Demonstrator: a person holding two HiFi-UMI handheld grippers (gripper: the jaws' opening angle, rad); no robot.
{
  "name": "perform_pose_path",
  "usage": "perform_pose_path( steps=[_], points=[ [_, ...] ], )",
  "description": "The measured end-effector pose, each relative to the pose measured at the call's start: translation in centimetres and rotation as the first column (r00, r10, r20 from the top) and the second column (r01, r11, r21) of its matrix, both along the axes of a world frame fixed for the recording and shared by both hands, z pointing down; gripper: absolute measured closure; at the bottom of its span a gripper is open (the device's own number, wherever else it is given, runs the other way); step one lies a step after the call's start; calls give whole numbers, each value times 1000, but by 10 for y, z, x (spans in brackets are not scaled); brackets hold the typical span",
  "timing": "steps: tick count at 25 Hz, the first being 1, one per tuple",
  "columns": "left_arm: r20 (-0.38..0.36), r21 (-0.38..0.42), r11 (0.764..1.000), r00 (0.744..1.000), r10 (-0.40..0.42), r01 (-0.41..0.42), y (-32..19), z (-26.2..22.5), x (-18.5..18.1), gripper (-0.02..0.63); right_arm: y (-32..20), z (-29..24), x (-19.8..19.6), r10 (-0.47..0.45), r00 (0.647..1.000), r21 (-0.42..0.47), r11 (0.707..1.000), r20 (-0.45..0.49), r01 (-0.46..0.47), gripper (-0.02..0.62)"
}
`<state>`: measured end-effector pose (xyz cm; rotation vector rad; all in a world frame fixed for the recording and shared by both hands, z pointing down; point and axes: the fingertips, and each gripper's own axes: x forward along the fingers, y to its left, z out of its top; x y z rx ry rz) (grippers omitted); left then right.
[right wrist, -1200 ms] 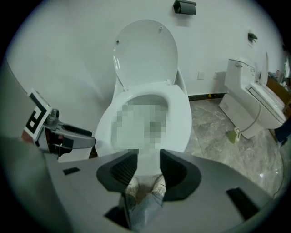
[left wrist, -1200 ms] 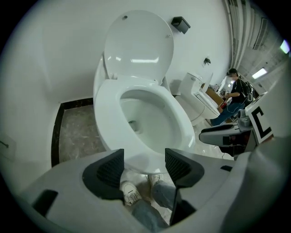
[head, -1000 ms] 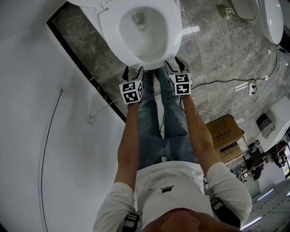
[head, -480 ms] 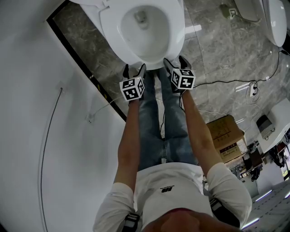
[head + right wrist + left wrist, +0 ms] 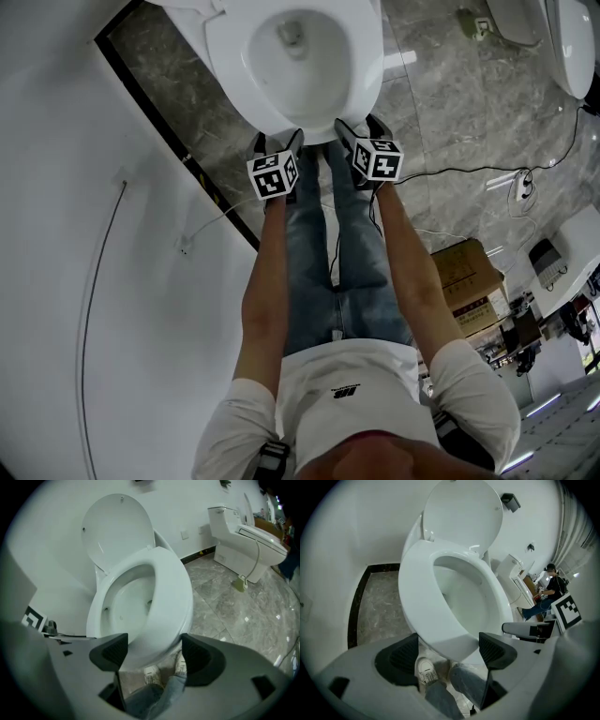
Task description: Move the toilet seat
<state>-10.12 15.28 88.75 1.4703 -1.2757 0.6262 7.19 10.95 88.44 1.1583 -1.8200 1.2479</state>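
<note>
Seat (image 5: 228,66) lay flat on the bowl (image 5: 302,66), its front rim between the jaws of left claw (image 5: 278,142) and right claw (image 5: 360,126) — both had just been opening wide, gripping nothing. Likely stiff, slick plastic, light on its hinge — best pinched at that front rim.

toilet seat (image 5: 300,127) | white oval ring | lowered over bowl

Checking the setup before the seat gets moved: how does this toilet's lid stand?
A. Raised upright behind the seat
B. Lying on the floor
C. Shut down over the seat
A: in the left gripper view the lid stands upright behind the seat, not folded down over it.
</note>
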Motion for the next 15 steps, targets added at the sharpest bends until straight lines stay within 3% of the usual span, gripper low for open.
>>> perform_pose_path(
  steps=[15],
  points=[
    [16, 13, 1000, 1000, 8, -9, 1, -16, -1, 227, 2, -20, 0, -30, 999, 56, 998, -11, 30, 270]
  ],
)
